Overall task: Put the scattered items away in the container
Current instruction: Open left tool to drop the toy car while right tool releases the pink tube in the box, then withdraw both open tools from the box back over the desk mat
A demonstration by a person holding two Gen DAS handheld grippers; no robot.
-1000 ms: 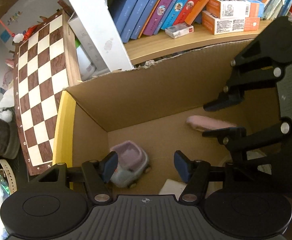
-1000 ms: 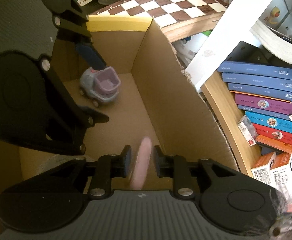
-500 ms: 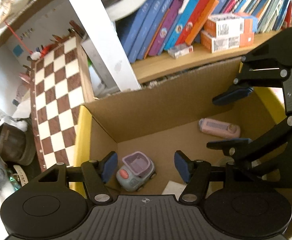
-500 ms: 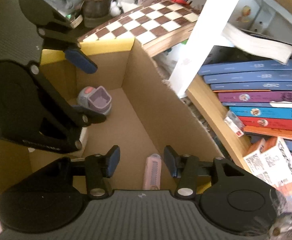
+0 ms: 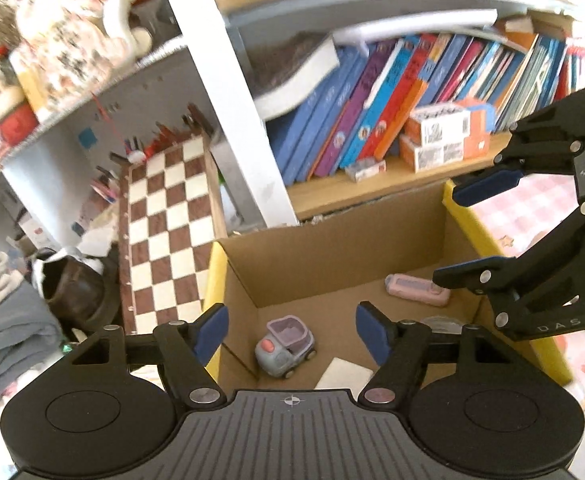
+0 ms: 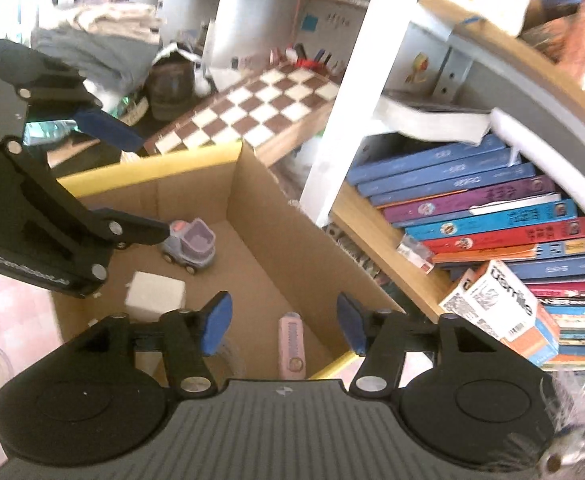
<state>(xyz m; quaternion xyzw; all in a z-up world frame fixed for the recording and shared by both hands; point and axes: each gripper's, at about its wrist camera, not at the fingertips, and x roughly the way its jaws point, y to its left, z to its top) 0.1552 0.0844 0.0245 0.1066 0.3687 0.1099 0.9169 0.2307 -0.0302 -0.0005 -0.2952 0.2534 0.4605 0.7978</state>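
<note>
**Brown cardboard box holds three items as both tools stand spread above it**

Brown cardboard forms the open box (image 5: 332, 264), edged in yellow tape, which is taken as the landmark. Inside the box, a lilac and grey toy car (image 5: 285, 343) is seen near its far left corner. A pink oblong item (image 6: 291, 346) lies flat on the box floor along the wall nearest the bookshelf (image 5: 372, 184). A white block (image 6: 155, 295) rests on the floor near the front of the box.

Above the box, the left tool (image 5: 292, 330) is seen with its blue pads spread and opening, and nothing is pinched between them. The right tool (image 6: 283, 322) is likewise spread and opening; the pink item lies below the gap, not gripped.

The step in hand is judged to be the withdrawal after a drop. It would be done well if both tools were lifted straight clear of the box walls, so that the cardboard is not snagged, and kept apart from each other.

A chessboard (image 5: 164, 236) leans beside the box. On the shelf behind the box, an orange and white carton (image 6: 500, 316) carries lettering that cannot be read with certainty. Pale lettering is printed on the left tool's black body, as seen from the right wrist; it is too blurred to read.
</note>
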